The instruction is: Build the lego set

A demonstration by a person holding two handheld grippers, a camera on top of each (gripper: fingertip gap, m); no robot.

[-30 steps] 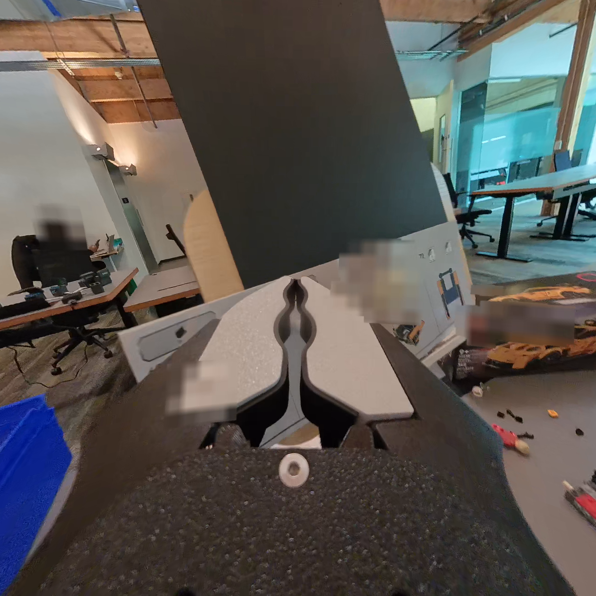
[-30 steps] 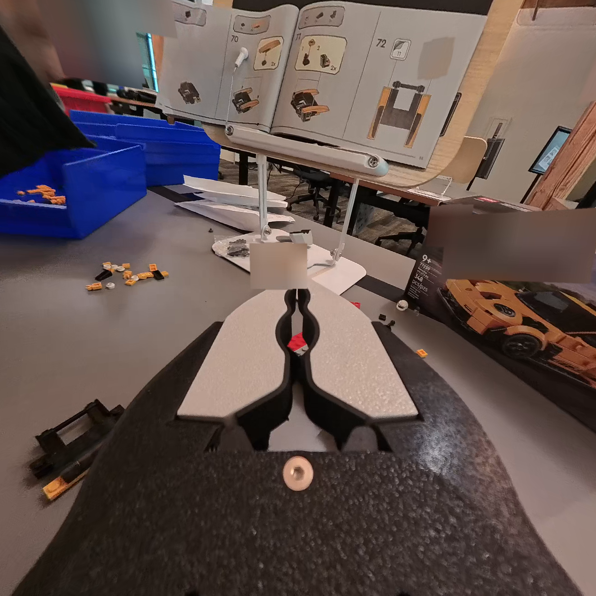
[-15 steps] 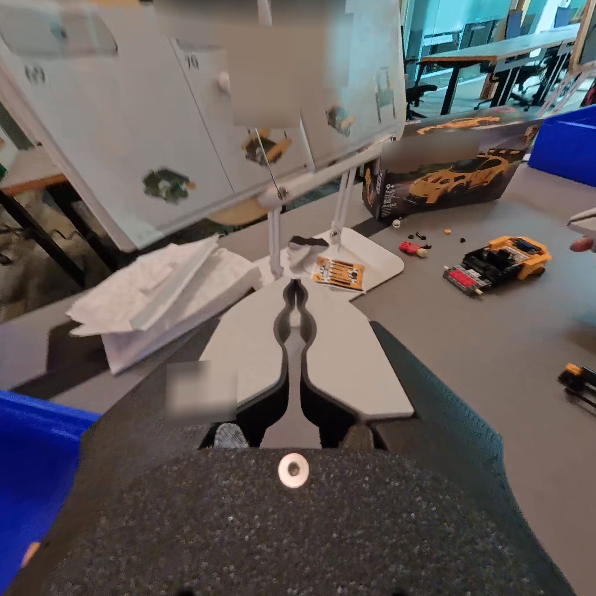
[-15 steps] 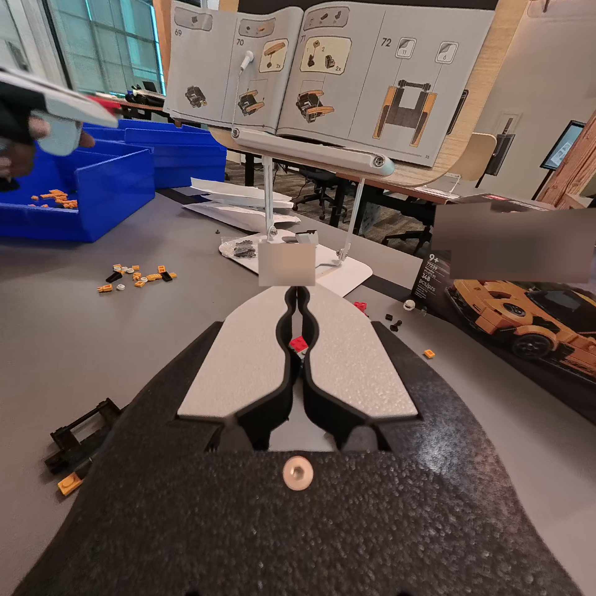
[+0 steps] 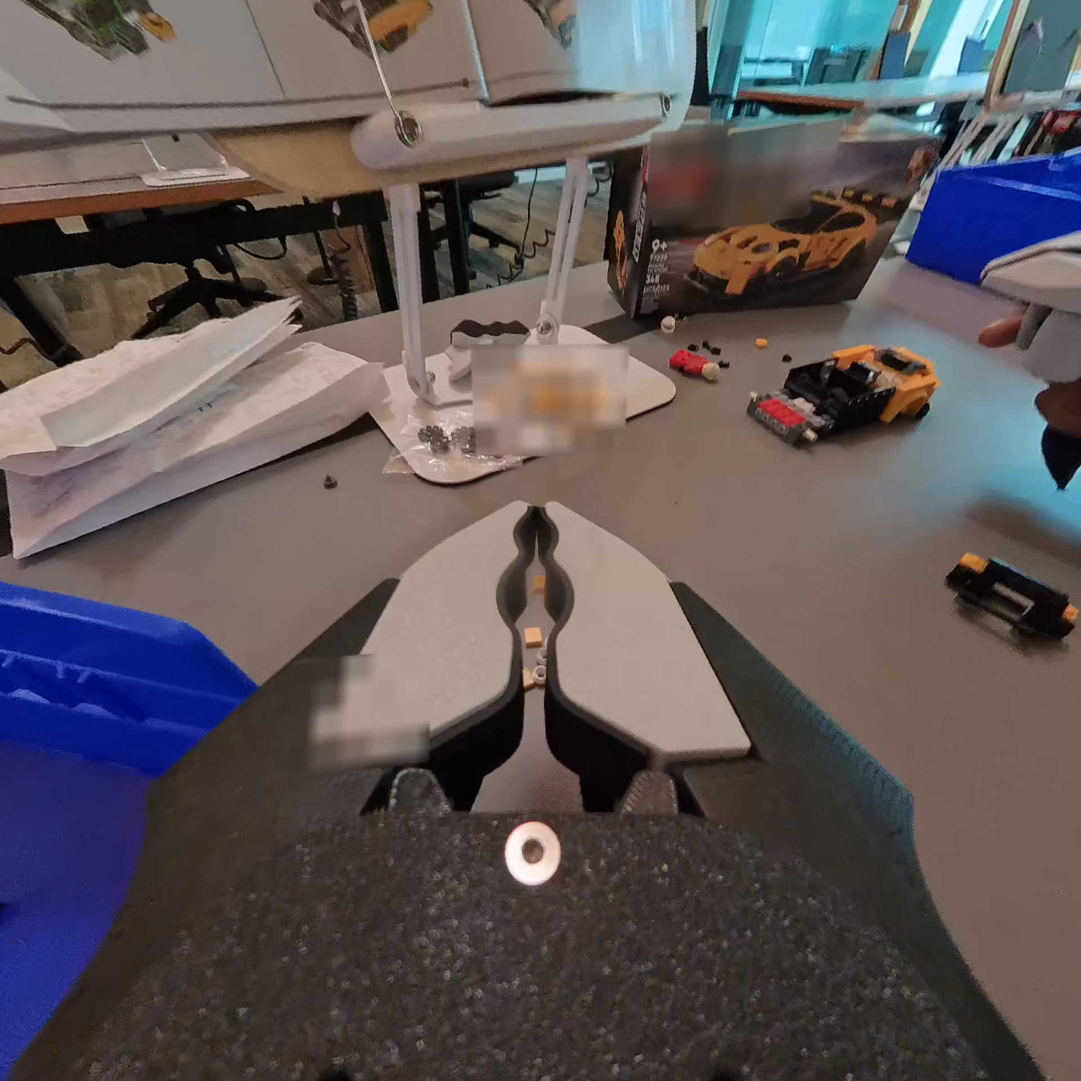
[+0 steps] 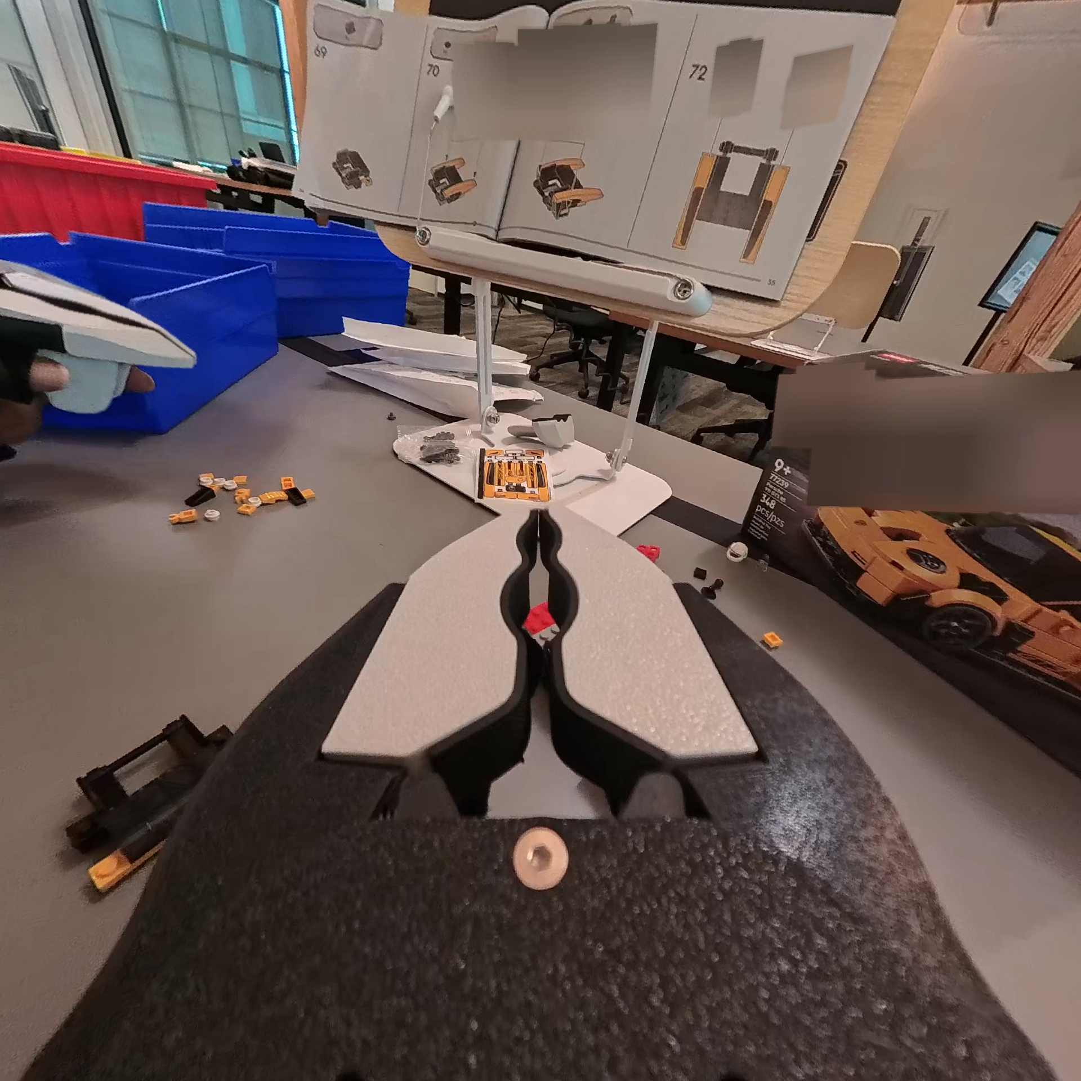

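Sitting on the grey table (image 5: pixel 731 526), the part-built orange and black car (image 5: pixel 842 392) is the heart of the job, placed in the open, probably so either tool can reach it. A smaller black sub-assembly (image 5: pixel 1012 596) with orange tips lies nearer the camera, apart from the car, which suggests it is waiting to be joined on. In the right wrist view the same kind of black frame (image 6: pixel 140 789) lies at the lower left.

The left gripper (image 5: pixel 537 515) hangs low over a scatter of small orange and pale pieces (image 6: pixel 245 497), some of them visible through the slot between its fingers; the tips meet and hold nothing, so I judge it is lining up to choose a piece. The right gripper (image 6: pixel 537 517) also has its tips together. Red studs (image 6: pixel 541 617) show in the gap lower down, but whether they are clamped or simply lie on the table below, I cannot tell.

Farther out, the instruction booklet (image 6: pixel 585 146) is propped open on a white stand (image 6: pixel 614 497), raised where it can be read while working. A sticker sheet (image 6: pixel 515 474) and a small bag of dark parts (image 6: pixel 439 450) rest on the stand's base. Blue bins (image 6: pixel 205 316) sit to the left, the set's box (image 5: pixel 754 234) to the right, and torn paper bags (image 5: pixel 175 398) are pushed aside.
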